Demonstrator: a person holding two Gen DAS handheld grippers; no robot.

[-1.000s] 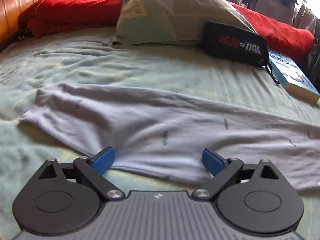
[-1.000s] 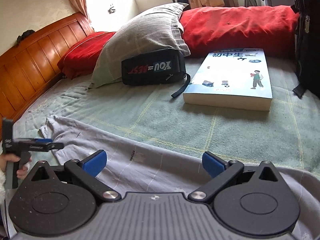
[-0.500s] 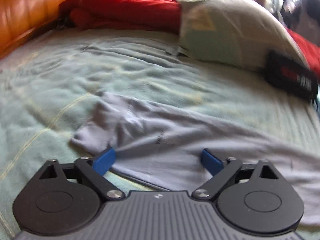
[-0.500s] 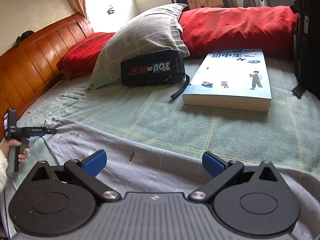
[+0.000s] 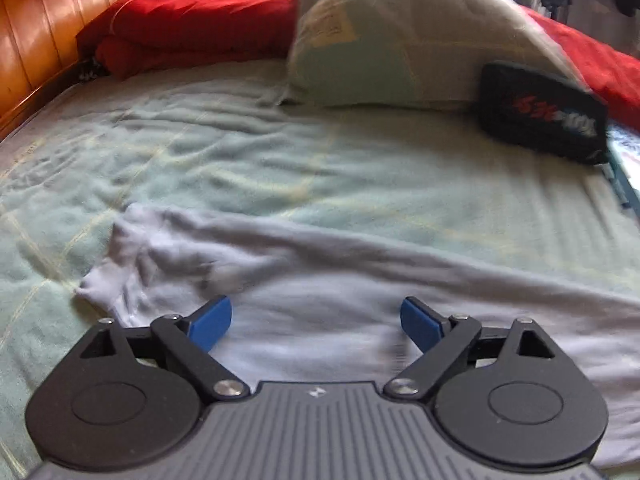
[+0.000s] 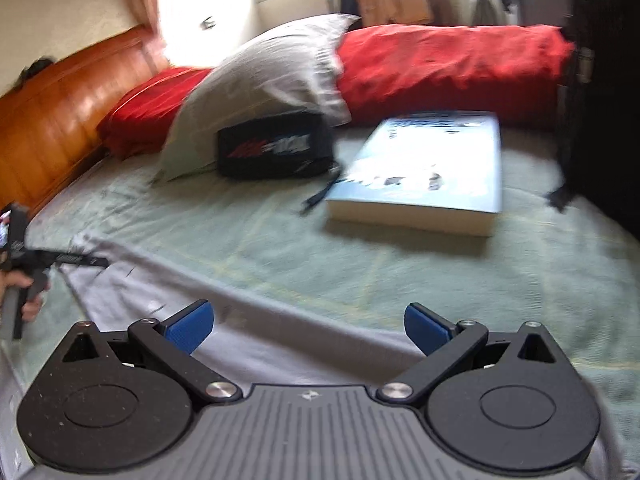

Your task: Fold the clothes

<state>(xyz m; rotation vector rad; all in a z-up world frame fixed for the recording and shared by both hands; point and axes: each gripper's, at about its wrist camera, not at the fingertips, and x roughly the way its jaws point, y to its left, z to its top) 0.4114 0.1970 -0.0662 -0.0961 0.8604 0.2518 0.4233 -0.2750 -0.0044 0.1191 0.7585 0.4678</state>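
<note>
A pale lilac-grey garment lies spread and wrinkled across the green bedsheet; in the right wrist view the garment runs under the fingers. My left gripper hovers over the garment's left end, open, its blue pads wide apart with only cloth below. My right gripper is also open above the garment's near edge, nothing pinched. In the right wrist view the left gripper shows at the far left, held by a hand.
At the head of the bed lie a grey pillow, red bedding and a black pouch. A thick book rests on the green sheet right of the pouch. A wooden headboard bounds the left.
My left gripper swung left along the garment toward its left end, then eased back a little. The right view shifted slightly and is now blurred. Both stay open.
</note>
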